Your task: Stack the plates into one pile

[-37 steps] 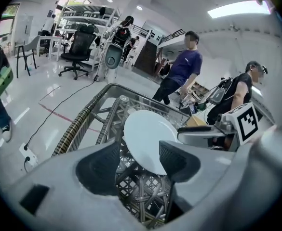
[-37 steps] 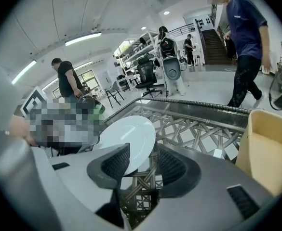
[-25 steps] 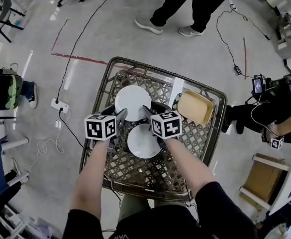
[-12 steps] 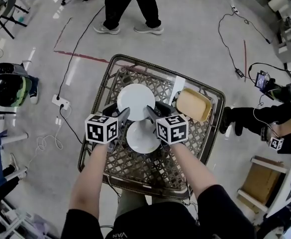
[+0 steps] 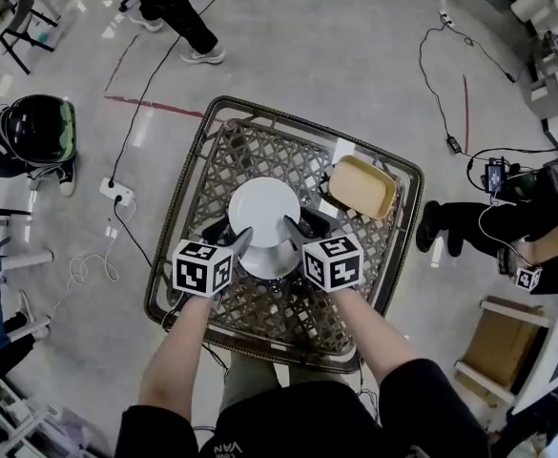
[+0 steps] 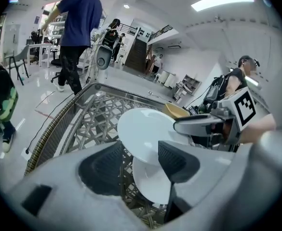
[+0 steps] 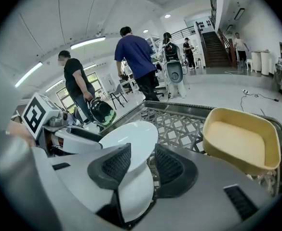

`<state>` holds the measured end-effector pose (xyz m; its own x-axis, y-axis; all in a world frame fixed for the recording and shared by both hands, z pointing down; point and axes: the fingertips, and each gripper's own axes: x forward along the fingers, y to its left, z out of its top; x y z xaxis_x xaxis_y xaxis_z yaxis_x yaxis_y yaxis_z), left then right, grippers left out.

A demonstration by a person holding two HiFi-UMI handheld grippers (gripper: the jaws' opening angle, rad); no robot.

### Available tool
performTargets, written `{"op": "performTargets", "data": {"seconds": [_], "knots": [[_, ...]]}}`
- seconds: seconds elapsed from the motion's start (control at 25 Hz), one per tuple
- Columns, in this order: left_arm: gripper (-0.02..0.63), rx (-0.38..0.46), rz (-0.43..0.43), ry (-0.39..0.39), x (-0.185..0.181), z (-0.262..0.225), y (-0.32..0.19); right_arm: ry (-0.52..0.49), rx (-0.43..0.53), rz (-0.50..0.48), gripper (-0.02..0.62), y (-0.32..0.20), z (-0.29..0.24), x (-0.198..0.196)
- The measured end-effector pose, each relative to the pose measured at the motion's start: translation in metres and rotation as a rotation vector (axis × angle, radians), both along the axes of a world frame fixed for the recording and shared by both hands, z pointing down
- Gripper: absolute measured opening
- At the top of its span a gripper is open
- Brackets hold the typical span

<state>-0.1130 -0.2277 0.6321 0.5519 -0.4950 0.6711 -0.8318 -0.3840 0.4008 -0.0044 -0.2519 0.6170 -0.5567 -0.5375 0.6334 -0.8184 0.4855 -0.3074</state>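
Observation:
A white plate [image 5: 266, 208] hangs tilted a little above a second white plate [image 5: 271, 265], which lies on the wicker table [image 5: 223, 122]. My left gripper [image 5: 236, 243] is shut on the upper plate's left rim and my right gripper [image 5: 293, 229] on its right rim. In the left gripper view the raised plate [image 6: 143, 129] runs between the jaws of the left gripper [image 6: 141, 155], with the lower plate [image 6: 153, 184] beneath. The right gripper view shows the same: raised plate [image 7: 128, 136] in the right gripper [image 7: 141, 160], lower plate [image 7: 136, 196] under it.
A shallow yellow tray [image 5: 361, 187] sits at the table's far right corner, also in the right gripper view as the tray [image 7: 239, 138]. The table has a raised wicker rim. People stand around the table; cables and a power strip [image 5: 113, 197] lie on the floor at left.
Both grippers have lifted the far plate and carried it toward me; it now overlaps the near plate. People in the background have walked leftward.

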Motion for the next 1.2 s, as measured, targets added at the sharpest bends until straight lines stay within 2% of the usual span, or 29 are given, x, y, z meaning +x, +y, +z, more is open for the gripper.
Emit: {"op": "performTargets", "data": {"seconds": [0.24,0.64,1.2], "knots": [[0.238,-0.003,-0.019,-0.003,0.004,0.001,0.031,0.008,0.005,-0.027,0.150,0.028,-0.001,0.004],[0.238,0.006,-0.021,-0.054,0.013,0.013,0.067,0.058,-0.022,-0.063,0.156,0.070,0.022,0.014],[0.238,-0.016,-0.019,-0.094,0.018,0.032,0.083,0.116,-0.040,-0.091,0.161,0.086,0.043,0.017]]}}
